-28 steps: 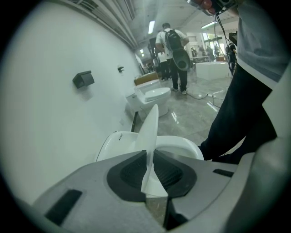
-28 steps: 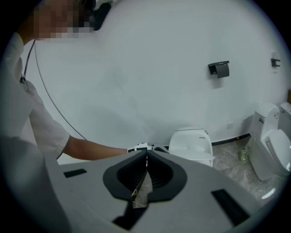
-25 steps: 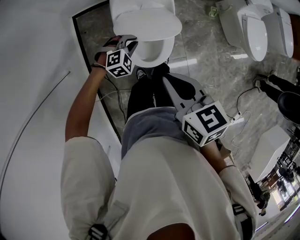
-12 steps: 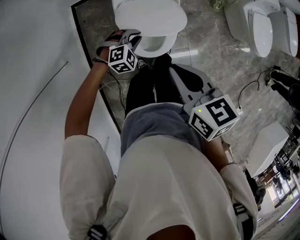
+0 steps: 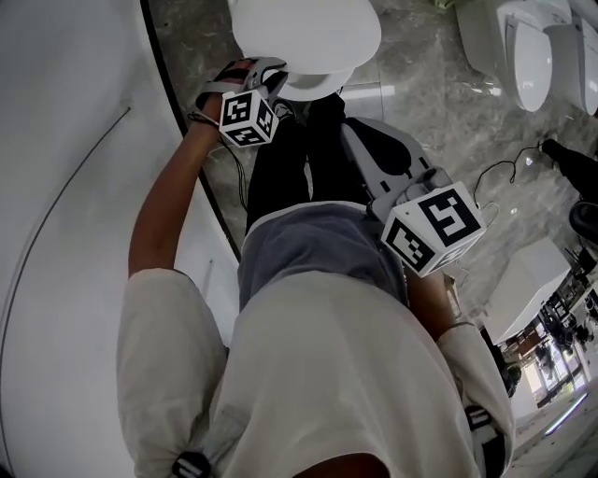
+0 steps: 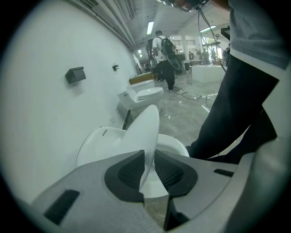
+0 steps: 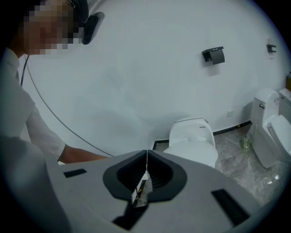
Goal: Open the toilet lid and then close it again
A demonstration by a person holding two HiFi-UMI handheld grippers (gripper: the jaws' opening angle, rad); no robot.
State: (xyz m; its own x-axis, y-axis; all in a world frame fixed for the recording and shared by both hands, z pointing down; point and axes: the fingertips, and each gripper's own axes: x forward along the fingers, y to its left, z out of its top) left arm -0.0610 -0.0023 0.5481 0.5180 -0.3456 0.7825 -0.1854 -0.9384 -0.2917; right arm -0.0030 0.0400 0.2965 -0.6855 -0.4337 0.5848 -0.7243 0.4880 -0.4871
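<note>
Left claw (image 5: 266, 73) is on the toilet lid (image 5: 304, 28) right now, at the lid's left edge. From the left gripper view, the thin white rim of the lid (image 6: 144, 129) runs straight between the claw's (image 6: 150, 157) dark pads (image 6: 125, 175). They lie against both of its faces, and the jaws have just been easing wider. The lid is tilted, partly raised over the toilet bowl (image 5: 313, 86), and the bowl's front lip peeks out beneath the lid on the side nearest the person.

Right claw (image 5: 353, 140) is well apart from the toilet, held in front of the person's dark trousers (image 5: 290, 168) with its marker cube (image 5: 433, 229) facing up. In the right gripper view the claw (image 7: 146, 154) is closed, pads meeting along a fine line with nothing between them. The toilet (image 7: 193, 141) sits beyond the claw, against the white wall (image 7: 136, 68).

More toilets (image 5: 528, 56) stand off to the right of this one on the marble floor (image 5: 420, 93).
</note>
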